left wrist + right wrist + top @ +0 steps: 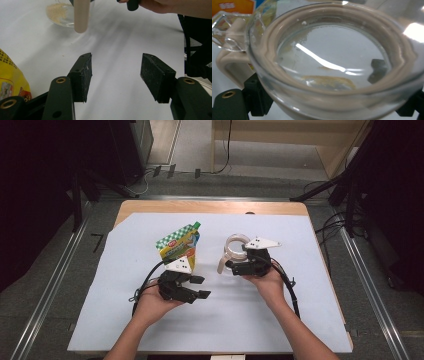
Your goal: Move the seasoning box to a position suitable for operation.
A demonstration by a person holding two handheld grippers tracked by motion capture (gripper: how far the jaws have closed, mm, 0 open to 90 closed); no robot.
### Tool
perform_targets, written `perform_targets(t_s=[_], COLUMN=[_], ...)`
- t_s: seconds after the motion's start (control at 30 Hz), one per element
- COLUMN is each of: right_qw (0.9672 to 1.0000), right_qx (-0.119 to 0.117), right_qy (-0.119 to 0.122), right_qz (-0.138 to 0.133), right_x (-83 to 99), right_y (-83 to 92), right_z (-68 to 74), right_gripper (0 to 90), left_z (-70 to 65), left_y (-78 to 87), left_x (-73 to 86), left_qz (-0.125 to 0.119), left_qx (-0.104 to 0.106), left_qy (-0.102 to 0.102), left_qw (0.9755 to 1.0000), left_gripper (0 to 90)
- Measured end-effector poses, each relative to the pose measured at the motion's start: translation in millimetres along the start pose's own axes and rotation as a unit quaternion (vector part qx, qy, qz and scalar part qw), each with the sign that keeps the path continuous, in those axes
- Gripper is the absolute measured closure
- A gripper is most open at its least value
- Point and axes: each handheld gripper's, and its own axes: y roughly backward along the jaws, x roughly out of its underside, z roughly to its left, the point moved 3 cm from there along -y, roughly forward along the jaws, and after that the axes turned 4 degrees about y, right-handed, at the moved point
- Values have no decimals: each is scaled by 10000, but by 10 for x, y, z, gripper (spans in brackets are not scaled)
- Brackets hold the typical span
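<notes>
Two tongs, one held thing: right tongs (235, 266) carry a clear glass jug (235, 251); left tongs (201, 287) carry nothing.
Right tongs, state: closed on the jug's body; in the right gripper view the black jaws sit against opposite sides of the glass wall (332, 100).
Left tongs, state: half open with bare sheet between the pads (83, 75); they point toward the person's right.
Jug, place: centre of the surface (310, 295), above the white sheet; whether its base rests on the sheet cannot be told.
Jug, parts: beige collar at the rim, beige handle (222, 263) hanging on the side that faces the left tongs, a little tan powder lying in the bottom (329, 81).
Pouch (180, 245): a green and yellow refill bag, upright and leaning, just beyond the left tongs and apart from them.
Key relation: pouch lies to the left of the jug, near it but not touching; the jug's open mouth faces upward and toward the right gripper's camera.
Nearer hand: left hand (152, 302) is nearer the pouch, right hand (270, 282) is already taken up with the jug.
Judged next move: left tongs reach forward and grasp the pouch while the jug is kept steady to be filled.
</notes>
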Motion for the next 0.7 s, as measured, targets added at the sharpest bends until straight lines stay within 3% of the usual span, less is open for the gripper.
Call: perform_targets(t_s=[0.4, 0.53, 0.6, 0.7], right_qw=[9993, 9988, 9985, 9978], right_qx=[-351, -478, -526, -551], right_qy=[60, 19, 163, 363], right_qz=[-62, -63, -66, 30], right_x=[136, 216, 297, 360], right_y=[195, 247, 265, 242], right_z=[288, 385, 483, 556], right_gripper=[119, 118, 118, 118], left_z=[17, 19, 22, 44], left_y=[32, 69, 126, 140], left_x=[-6, -29, -47, -36], left_qz=[-91, -233, -434, -407], left_qx=[20, -22, 61, 73], left_qy=[149, 353, 397, 457], left_qw=[9998, 9991, 9983, 9981], left_gripper=[430, 477, 508, 548])
